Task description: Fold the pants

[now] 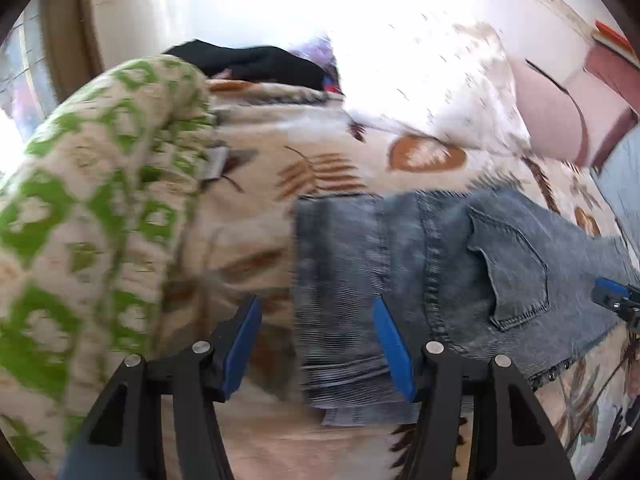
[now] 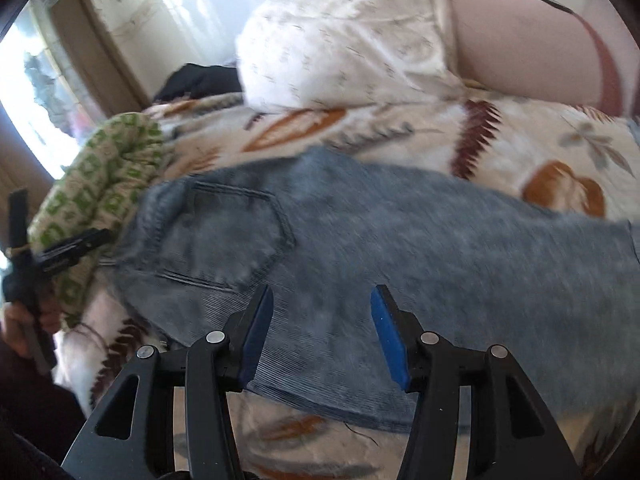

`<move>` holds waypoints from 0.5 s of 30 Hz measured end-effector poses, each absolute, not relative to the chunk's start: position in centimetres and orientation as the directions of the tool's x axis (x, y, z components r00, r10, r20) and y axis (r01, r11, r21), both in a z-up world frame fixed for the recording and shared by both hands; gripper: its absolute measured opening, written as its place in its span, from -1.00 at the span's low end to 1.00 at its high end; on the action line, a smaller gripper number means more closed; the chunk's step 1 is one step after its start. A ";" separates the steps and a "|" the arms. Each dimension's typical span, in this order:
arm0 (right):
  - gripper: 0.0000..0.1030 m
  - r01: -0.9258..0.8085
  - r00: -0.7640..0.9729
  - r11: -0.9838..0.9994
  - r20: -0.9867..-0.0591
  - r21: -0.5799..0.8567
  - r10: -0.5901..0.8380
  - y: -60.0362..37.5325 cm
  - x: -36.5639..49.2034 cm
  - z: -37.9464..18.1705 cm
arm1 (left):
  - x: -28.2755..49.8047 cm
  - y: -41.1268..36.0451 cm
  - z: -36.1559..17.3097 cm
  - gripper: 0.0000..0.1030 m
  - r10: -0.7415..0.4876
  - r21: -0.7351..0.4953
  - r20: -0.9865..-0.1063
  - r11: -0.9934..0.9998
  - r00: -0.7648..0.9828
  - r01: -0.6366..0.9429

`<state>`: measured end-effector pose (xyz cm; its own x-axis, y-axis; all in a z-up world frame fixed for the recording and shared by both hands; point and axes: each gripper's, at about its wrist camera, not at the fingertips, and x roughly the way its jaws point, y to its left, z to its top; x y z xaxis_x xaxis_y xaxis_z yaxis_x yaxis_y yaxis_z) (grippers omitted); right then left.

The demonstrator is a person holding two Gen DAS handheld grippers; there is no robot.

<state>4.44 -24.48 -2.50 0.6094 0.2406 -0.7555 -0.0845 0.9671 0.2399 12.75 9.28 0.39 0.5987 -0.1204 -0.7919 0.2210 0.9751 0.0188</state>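
Observation:
Light blue jeans (image 1: 440, 272) lie flat on a leaf-patterned bedspread (image 1: 320, 168), back pocket (image 1: 508, 268) up. My left gripper (image 1: 316, 308) is open and empty, just above the waistband end of the jeans. In the right wrist view the jeans (image 2: 400, 248) stretch from left to right with the pocket (image 2: 232, 236) at the left. My right gripper (image 2: 322, 300) is open and empty, hovering over the seat and thigh part near the front edge. The right gripper (image 1: 616, 300) shows at the far right of the left wrist view; the left gripper (image 2: 52, 256) shows at the left of the right wrist view.
A rolled green-and-cream quilt (image 1: 100, 208) lies left of the jeans. A white patterned pillow (image 2: 344, 40) and a pink pillow (image 2: 532, 40) sit at the bed's far side. Dark clothes (image 1: 256, 60) lie farther back. A bright window (image 2: 36, 92) is at the left.

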 end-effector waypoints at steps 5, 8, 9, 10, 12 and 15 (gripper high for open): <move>-0.02 -0.017 0.567 0.988 -0.813 0.152 0.134 -24.2 4.0 -5.7 | 13.1 7.9 -2.9 0.19 -0.054 0.092 -0.854 0.963 0.517 0.252; -0.05 -0.039 0.593 0.994 -0.798 0.103 0.106 -23.8 3.3 -6.6 | 12.8 7.9 -4.0 0.23 -0.051 0.114 -0.844 0.956 0.533 0.272; -0.05 -0.045 0.593 0.996 -0.800 0.076 0.088 -23.5 3.3 -6.8 | 12.7 7.8 -4.1 0.24 -0.046 0.124 -0.842 0.953 0.538 0.276; -0.04 -0.031 0.598 0.996 -0.797 0.080 0.083 -23.5 3.3 -7.0 | 12.6 7.8 -4.2 0.25 -0.042 0.130 -0.839 0.952 0.542 0.276; -0.04 -0.025 0.616 0.996 -0.784 0.084 0.081 -23.6 3.0 -7.3 | 12.5 7.6 -4.2 0.29 -0.024 0.158 -0.831 0.948 0.556 0.278; -0.02 -0.018 0.617 0.997 -0.784 0.076 0.071 -23.6 2.7 -6.5 | 12.2 7.9 -3.6 0.28 -0.020 0.148 -0.822 0.957 0.569 0.248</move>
<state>2.72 -23.58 -6.49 0.6165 0.0707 -0.7841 -0.0178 0.9970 0.0759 12.17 7.89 -3.57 0.5693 -0.0202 -0.8219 0.2476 0.9575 0.1480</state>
